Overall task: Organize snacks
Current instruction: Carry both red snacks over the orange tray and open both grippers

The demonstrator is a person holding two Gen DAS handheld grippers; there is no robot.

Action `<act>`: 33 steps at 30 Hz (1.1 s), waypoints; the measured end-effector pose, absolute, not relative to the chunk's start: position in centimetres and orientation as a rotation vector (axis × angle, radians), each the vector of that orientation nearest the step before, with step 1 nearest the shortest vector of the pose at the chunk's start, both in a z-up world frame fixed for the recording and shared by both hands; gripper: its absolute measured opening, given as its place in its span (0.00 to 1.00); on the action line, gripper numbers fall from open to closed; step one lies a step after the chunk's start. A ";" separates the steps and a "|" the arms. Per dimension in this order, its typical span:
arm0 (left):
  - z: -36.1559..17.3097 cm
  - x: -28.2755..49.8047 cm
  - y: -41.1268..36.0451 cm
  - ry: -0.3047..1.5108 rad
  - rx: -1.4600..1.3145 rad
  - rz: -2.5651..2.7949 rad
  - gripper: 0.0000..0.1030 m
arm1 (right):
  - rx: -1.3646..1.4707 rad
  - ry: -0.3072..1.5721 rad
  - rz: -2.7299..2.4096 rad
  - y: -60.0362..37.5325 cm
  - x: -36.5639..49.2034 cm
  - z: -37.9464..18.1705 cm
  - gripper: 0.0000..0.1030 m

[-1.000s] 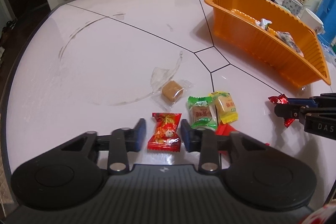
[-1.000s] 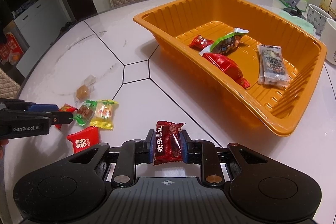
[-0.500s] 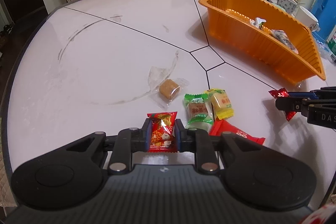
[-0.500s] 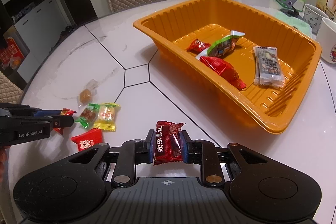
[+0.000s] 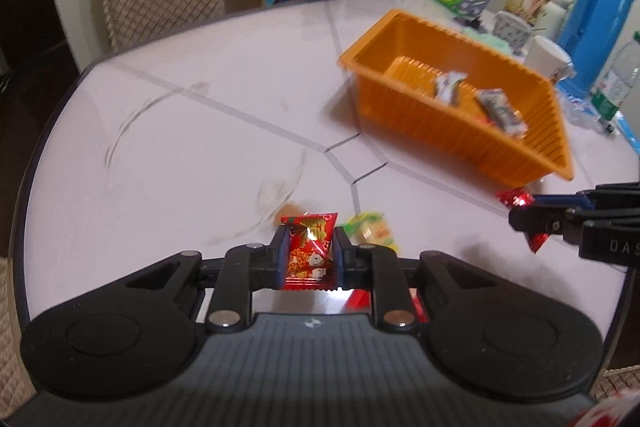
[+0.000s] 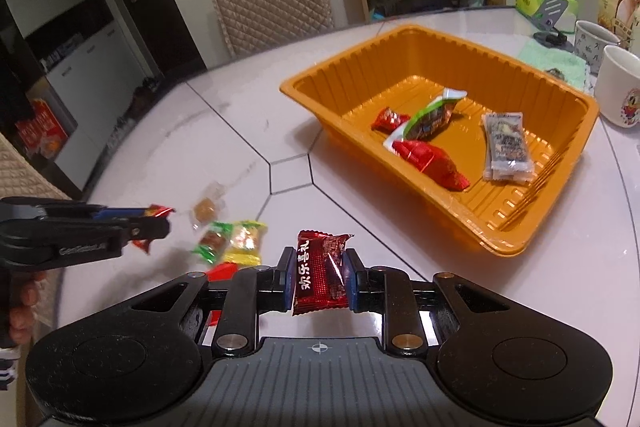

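Between my left gripper (image 5: pixel 310 259) fingers: one bright red candy packet (image 5: pixel 310 251), pinched at both sides and clear of the table (image 5: pixel 180 155); that grip was tightening a moment ago.
Between my right gripper (image 6: pixel 319 277) fingers: one dark red packet (image 6: pixel 320 273) with gold lettering, clamped upright, near the orange tray (image 6: pixel 516 239), short of its front corner.
Inside the tray: small red candy (image 6: pixel 390 119), green-ended packet (image 6: pixel 434 115), long red packet (image 6: pixel 430 163), grey bar (image 6: pixel 506 147).
Left of the tray, on the table: brown sweet (image 6: pixel 205 209), green packet (image 6: pixel 214 241), yellow packet (image 6: pixel 246 241), flat red packet (image 6: pixel 222 271).
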State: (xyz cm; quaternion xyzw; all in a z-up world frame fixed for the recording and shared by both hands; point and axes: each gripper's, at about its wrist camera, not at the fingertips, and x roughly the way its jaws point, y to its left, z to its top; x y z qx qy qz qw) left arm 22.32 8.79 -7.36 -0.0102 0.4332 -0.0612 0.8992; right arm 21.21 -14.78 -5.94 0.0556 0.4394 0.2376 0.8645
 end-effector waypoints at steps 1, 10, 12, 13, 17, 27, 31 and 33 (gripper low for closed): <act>-6.9 22.6 8.5 0.885 -0.019 -0.141 0.19 | 0.124 0.914 0.496 -15.0 21.1 -5.6 0.24; -3.8 26.8 4.3 0.793 0.021 -0.265 0.19 | 0.197 0.823 0.411 -18.7 22.8 -2.4 0.24; -3.3 28.2 3.3 0.777 0.030 -0.293 0.19 | 0.214 0.808 0.378 -19.6 23.7 -2.0 0.24; -3.1 28.8 2.8 0.772 0.035 -0.301 0.19 | 0.225 0.802 0.365 -20.1 24.0 -1.8 0.24; -2.6 31.5 1.0 0.766 0.032 -0.339 0.19 | 0.258 0.784 0.318 -21.9 25.6 -1.6 0.24; -4.2 36.2 -2.7 0.814 0.053 -0.396 0.19 | 0.278 0.783 0.265 -23.7 28.4 -2.5 0.24; -5.4 37.3 -3.4 0.843 0.061 -0.402 0.19 | 0.287 0.794 0.254 -24.1 29.1 -3.1 0.24; -5.9 37.8 -3.7 0.855 0.068 -0.404 0.19 | 0.290 0.800 0.249 -24.2 29.3 -3.4 0.24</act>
